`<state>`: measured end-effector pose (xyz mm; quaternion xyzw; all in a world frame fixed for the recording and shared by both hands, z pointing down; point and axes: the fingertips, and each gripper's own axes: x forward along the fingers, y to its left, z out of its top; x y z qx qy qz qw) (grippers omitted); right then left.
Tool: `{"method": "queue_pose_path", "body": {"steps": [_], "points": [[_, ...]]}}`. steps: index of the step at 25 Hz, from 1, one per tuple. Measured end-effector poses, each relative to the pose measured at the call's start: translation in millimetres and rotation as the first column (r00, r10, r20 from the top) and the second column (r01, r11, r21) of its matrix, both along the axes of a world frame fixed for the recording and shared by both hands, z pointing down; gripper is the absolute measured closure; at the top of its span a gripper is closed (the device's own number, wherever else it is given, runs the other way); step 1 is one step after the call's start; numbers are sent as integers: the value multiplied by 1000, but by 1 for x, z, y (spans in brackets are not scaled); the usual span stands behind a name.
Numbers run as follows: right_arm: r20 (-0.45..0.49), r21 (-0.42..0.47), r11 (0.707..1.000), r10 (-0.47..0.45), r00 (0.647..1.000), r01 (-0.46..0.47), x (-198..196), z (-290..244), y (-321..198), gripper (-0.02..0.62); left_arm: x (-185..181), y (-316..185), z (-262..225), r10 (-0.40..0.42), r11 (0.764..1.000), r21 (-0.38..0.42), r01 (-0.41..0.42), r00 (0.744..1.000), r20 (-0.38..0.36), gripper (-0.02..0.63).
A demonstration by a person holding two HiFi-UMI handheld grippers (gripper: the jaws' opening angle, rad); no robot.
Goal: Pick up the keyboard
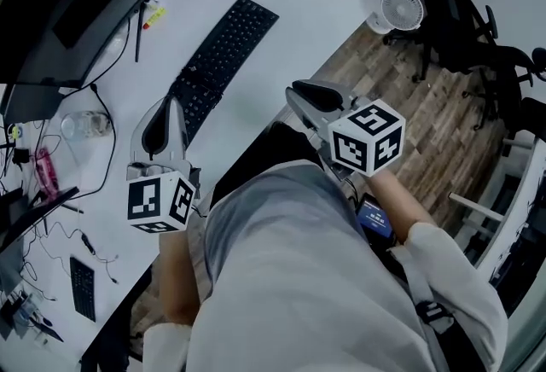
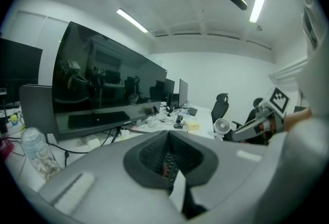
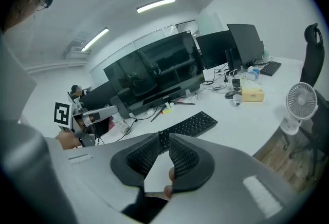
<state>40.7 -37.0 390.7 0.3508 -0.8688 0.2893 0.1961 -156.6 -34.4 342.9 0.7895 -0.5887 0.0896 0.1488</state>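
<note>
keyboard (image 1: 223, 55) lies diagonally, long axis lower-left to upper-right; left fingers (image 2: 149, 159) pressed together, right fingers (image 3: 183, 159) slightly spread

Person wears a pale grey top (image 1: 281, 276) with white sleeves (image 1: 456, 281) and a dark buckled strap (image 1: 429, 310). Small blue-faced device (image 1: 374, 218) at right wrist, possibly a watch. Hand-held left gripper (image 1: 171, 101) and right gripper (image 1: 292, 93) have grey shells, black ribbed pads (image 3: 182, 159) and white cubes (image 1: 160, 201) with black square markers.

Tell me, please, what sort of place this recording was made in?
Most likely an open-plan office: a long white desk carries a black keyboard and large monitors, with office chairs and a small fan beside it.
</note>
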Motion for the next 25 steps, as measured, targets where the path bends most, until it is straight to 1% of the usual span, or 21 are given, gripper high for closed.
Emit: {"method": "queue_pose_path", "body": {"steps": [5,10,16,18,21,25], "points": [[16,-37,999,-7,1000,8,-16,17,-8,509,-11,-13,14,-18,1000,-15,19,998,58,606],[49,-81,997,13,999,-9,-27,31,-22,499,-14,-30,30,12,999,-46,-7,993,116,606],[85,-149,989,35,996,-22,-39,51,-41,494,-17,-58,51,53,995,-91,-39,986,159,606],[94,-177,984,50,994,-33,-40,59,-46,491,-18,-68,61,66,993,-112,-48,984,167,606],[106,-226,972,83,991,-57,-40,73,-52,479,-22,-81,76,61,989,-143,-33,978,197,606],[138,-312,945,144,980,-94,-41,94,-60,454,-17,-97,97,111,981,-181,-73,972,209,606]]}}
